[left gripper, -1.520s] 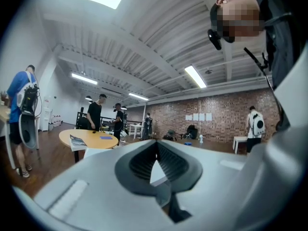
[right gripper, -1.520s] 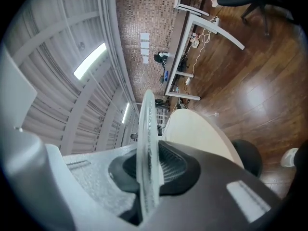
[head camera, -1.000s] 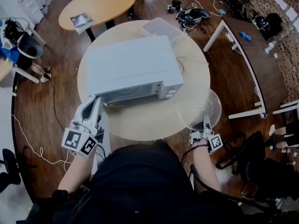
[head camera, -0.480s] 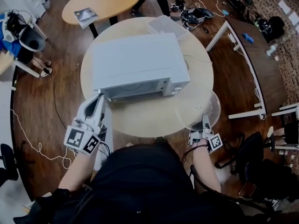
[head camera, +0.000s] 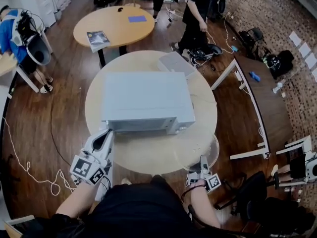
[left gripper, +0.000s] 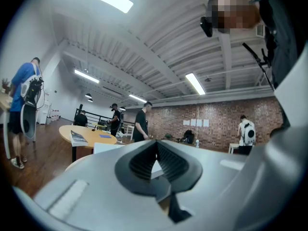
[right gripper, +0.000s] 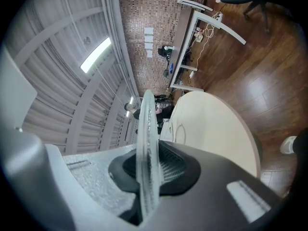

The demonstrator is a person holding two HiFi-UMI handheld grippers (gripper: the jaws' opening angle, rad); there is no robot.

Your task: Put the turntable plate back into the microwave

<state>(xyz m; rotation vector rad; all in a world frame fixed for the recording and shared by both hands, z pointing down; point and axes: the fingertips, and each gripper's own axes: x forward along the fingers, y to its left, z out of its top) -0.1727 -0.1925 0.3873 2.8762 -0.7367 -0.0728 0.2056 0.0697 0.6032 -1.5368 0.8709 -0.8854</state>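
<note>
The white microwave (head camera: 146, 100) sits in the middle of the round pale table (head camera: 153, 152). A white strip, apparently its open door (head camera: 109, 170), juts toward me from the front left corner. My left gripper (head camera: 107, 134) lies beside that strip with its tips at the corner. In the left gripper view its jaws (left gripper: 155, 160) stand almost together, and I cannot tell if anything is pinched. My right gripper (head camera: 203, 163) is shut on the rim of the clear glass turntable plate (head camera: 200, 150), held level over the table's front right edge. The plate (right gripper: 147, 143) shows edge-on between the pads.
A white box (head camera: 174, 62) sits at the back of the round table. Beyond it are an orange table (head camera: 115, 24) and standing people (head camera: 195, 9). A white-framed desk (head camera: 247, 88) is to the right, a black chair (head camera: 257, 197) by my right side.
The head view has tilted up and shows more of the room. My right gripper has drifted a little along the table's edge with the plate. My left gripper has stayed at the microwave's corner.
</note>
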